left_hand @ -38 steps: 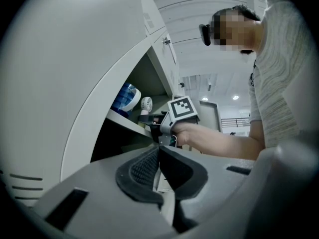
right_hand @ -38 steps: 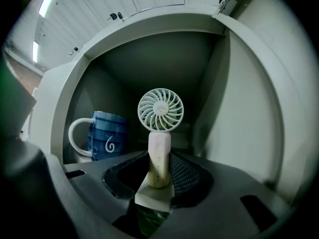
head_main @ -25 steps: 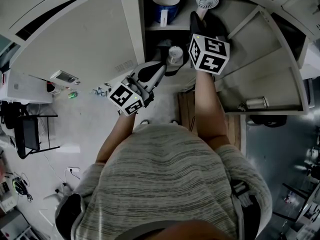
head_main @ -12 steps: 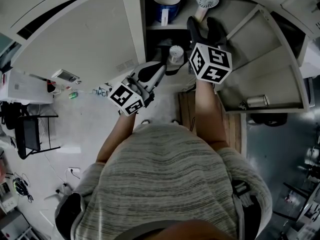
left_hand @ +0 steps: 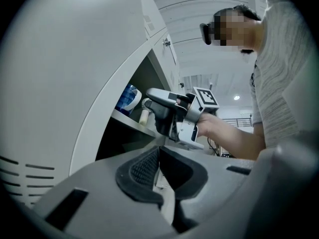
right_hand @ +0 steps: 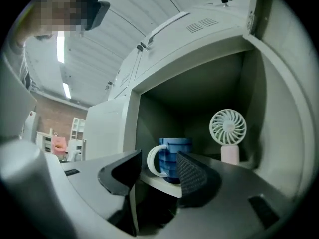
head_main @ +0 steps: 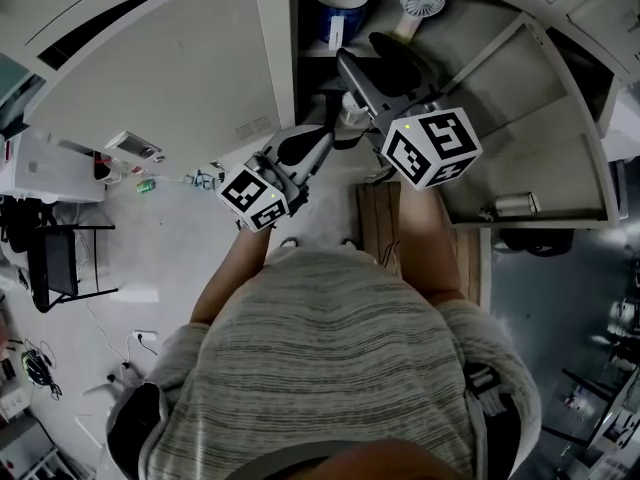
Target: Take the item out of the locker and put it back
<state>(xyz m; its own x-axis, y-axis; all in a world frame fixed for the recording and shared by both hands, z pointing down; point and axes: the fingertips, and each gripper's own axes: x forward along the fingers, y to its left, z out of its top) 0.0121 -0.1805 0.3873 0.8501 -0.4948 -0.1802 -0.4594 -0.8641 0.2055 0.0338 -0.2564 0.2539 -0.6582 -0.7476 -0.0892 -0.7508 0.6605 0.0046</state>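
Note:
The open locker's upper shelf holds a blue striped mug and a small white hand fan standing upright on its pink handle. My right gripper hangs just outside the shelf's front edge. It is open with nothing between its pads, and the mug shows beyond the gap. My left gripper stays lower, beside the left door's edge, shut and empty. The left gripper view shows the right gripper from the side.
The left locker door stands wide open, and so does the right door. A small round white thing sits on the shelf below. Floor clutter and a cart lie at the left.
The right gripper was shut on the fan's handle inside the locker. It has let go, opened and pulled back and to the right, out of the shelf. The left gripper stayed put.

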